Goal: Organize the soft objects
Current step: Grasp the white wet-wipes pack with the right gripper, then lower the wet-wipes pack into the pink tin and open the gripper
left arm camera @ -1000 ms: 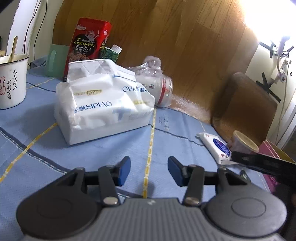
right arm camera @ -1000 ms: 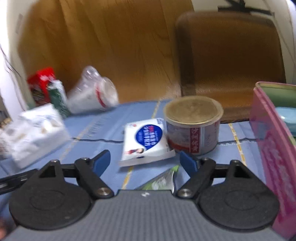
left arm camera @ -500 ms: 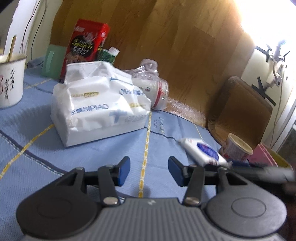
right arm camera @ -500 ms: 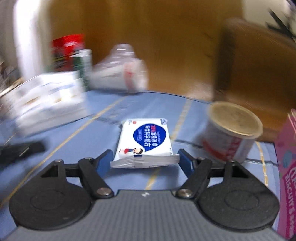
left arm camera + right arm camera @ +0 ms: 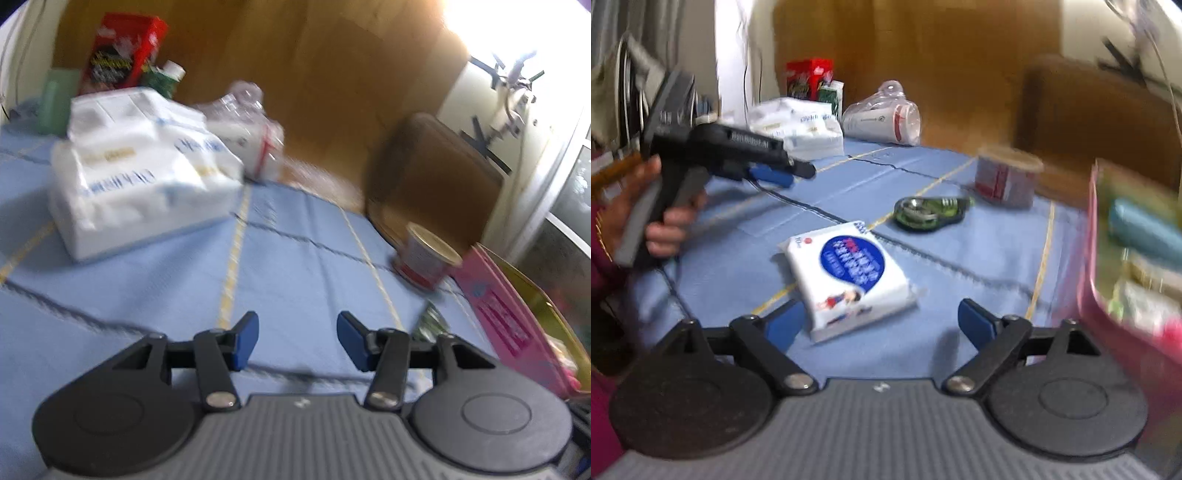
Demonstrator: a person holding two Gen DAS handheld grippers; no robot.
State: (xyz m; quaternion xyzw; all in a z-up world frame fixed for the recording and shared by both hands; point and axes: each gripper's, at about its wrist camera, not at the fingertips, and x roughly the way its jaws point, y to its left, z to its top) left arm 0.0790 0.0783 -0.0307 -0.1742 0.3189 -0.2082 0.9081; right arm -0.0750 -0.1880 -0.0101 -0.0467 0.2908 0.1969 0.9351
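Note:
A small white tissue pack with a blue label sits between the fingers of my right gripper; the jaws are wide open and do not press it, and whether it rests on the blue cloth is unclear. A large white tissue pack lies at the far left of the cloth; it also shows in the right wrist view. My left gripper is open and empty above the cloth; it shows from outside in the right wrist view. A pink box holding soft packets stands at the right.
A round tin and a green sachet lie on the cloth near the pink box. A clear bag of cups, a red carton and a green cup stand at the back. A brown chair is beyond the table.
The right gripper has pulled back and swung right, the small tissue pack staying between its open fingers. The left gripper has turned right; the small pack is gone from its view.

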